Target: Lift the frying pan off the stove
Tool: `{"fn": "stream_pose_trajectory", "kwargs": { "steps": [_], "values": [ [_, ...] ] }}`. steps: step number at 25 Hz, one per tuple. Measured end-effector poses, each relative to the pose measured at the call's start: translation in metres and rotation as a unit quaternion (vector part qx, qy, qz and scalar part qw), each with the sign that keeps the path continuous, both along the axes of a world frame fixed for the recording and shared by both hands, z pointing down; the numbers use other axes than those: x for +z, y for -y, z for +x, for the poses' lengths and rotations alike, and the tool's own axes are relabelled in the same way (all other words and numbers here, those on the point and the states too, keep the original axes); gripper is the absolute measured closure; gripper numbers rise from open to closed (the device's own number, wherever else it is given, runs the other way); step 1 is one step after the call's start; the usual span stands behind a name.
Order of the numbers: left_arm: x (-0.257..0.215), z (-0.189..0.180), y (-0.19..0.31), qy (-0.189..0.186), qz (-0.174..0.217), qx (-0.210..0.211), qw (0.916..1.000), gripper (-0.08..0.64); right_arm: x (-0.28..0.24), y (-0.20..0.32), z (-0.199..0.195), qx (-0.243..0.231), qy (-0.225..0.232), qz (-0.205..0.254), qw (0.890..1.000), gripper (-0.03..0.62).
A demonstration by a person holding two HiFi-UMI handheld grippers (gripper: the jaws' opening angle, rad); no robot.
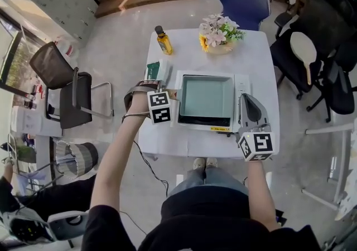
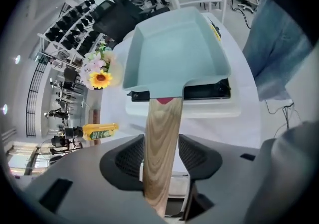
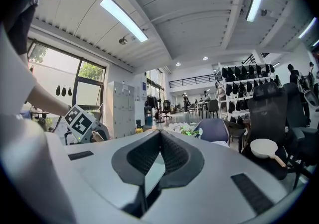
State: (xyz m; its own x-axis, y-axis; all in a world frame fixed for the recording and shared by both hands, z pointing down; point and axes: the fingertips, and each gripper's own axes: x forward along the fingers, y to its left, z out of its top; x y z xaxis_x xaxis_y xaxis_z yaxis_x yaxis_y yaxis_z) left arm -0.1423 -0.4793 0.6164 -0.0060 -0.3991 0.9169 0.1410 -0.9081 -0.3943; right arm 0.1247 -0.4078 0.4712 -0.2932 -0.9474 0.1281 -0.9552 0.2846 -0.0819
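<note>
A square pale-teal frying pan (image 1: 206, 96) (image 2: 174, 54) sits on a white stove (image 1: 241, 85) (image 2: 209, 109) in the middle of the white table. Its wooden handle (image 1: 170, 93) (image 2: 162, 133) points left. My left gripper (image 1: 166, 95) (image 2: 161, 139) has that handle between its jaws, and both pads touch the handle's sides. My right gripper (image 1: 249, 99) (image 3: 159, 136) hovers at the stove's right edge, pointing away from me, jaws together and empty.
A yellow bottle (image 1: 163, 40) (image 2: 97, 131) and a bowl of flowers (image 1: 218, 33) (image 2: 97, 71) stand at the table's far side. A green packet (image 1: 153, 70) lies left of the stove. Chairs (image 1: 244, 0) (image 1: 67, 85) surround the table (image 1: 167, 138).
</note>
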Motion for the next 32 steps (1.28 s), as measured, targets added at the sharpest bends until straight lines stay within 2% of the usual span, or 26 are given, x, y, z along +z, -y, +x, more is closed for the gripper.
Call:
{"fn": "stream_pose_trajectory", "kwargs": {
  "steps": [3, 6, 10, 13, 20, 26, 32],
  "values": [
    [0.014, -0.002, 0.003, 0.035, -0.009, 0.011, 0.9993, 0.347, 0.003, 0.000, 0.000, -0.002, 0.000, -0.004, 1.000, 0.589],
    [0.025, -0.002, 0.004, 0.054, -0.024, 0.014, 0.9981, 0.375, 0.006, 0.000, 0.000, -0.004, -0.002, -0.008, 1.000, 0.589],
    [0.032, -0.002, 0.005, 0.072, -0.026, 0.024, 0.9968, 0.432, 0.008, -0.002, 0.002, -0.005, -0.002, -0.012, 1.000, 0.589],
    [0.030, -0.002, 0.010, 0.082, -0.015, 0.034, 0.9960, 0.506, 0.009, -0.002, 0.005, -0.004, -0.003, -0.014, 1.000, 0.589],
    [0.030, -0.002, 0.011, 0.097, -0.014, 0.039, 0.9944, 0.529, 0.014, 0.000, 0.005, -0.005, 0.000, -0.020, 1.000, 0.589],
    [0.030, 0.002, 0.005, 0.077, -0.014, 0.026, 0.9966, 0.535, 0.015, 0.000, 0.001, -0.008, 0.003, -0.020, 1.000, 0.589],
    [0.024, 0.013, -0.004, 0.019, -0.016, 0.010, 0.9996, 0.541, 0.012, 0.000, 0.003, -0.005, 0.000, -0.017, 1.000, 0.589]
  ]
}}
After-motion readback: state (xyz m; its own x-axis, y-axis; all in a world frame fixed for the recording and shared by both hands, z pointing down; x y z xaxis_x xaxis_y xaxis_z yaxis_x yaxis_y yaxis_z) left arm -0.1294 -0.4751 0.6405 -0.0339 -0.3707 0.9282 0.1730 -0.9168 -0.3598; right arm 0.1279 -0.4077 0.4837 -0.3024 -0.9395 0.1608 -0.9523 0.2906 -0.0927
